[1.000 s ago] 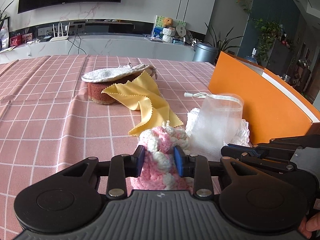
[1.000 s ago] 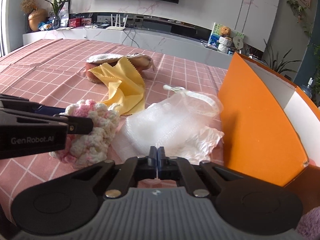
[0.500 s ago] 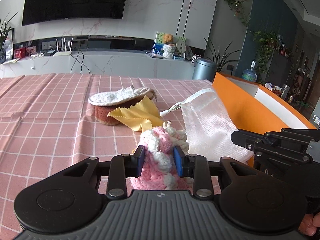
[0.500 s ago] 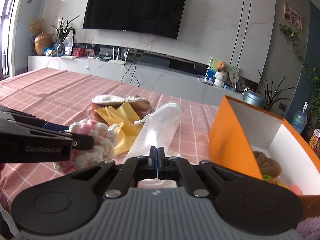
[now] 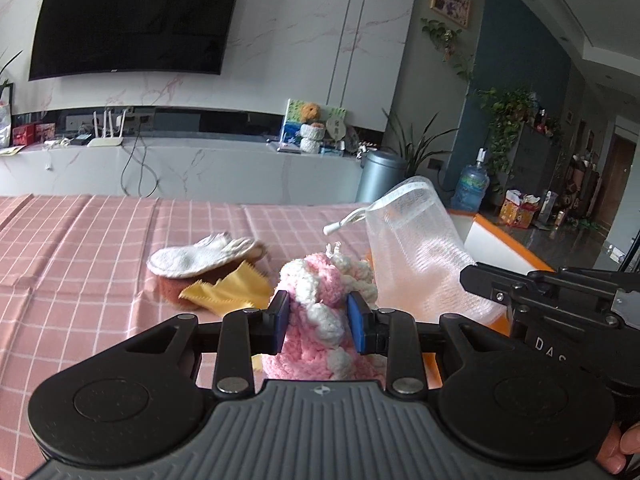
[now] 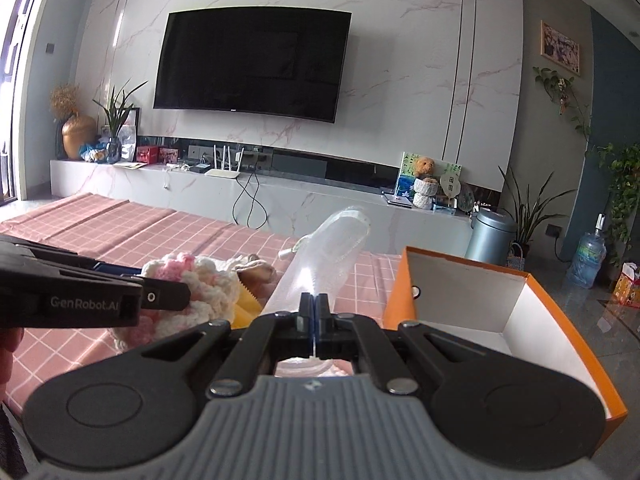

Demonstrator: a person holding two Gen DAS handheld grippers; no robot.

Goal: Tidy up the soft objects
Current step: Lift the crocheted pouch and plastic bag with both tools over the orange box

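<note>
My left gripper point(image 5: 320, 318) has its blue pads pressed into the sides of a pink-and-white knitted toy point(image 5: 320, 300), the yarn bulging above and below the pads; the soft body calls for a squeeze at its waist, and its long axis runs roughly upright, the white-tufted end on top. My right gripper point(image 6: 314, 312) has its jaws fully together on the lower edge of a white mesh bag point(image 6: 332, 256), which a thin pinch suffices to carry; the bag's long axis slants up and away from the jaws, its open mouth and drawstring toggle point(image 5: 332, 229) at the far upper end. Both things hang clear of the pink checked tablecloth point(image 5: 100, 248), I judge so that they can pass over the wall of the orange box point(image 6: 516, 292), which stands open just right of the bag. Left of the box, beyond the toy, lie a white pad on a brown sponge point(image 5: 200, 258) and a yellow cloth point(image 5: 232, 294), untouched. The box, as far as it shows, appears empty near its back wall.
</note>
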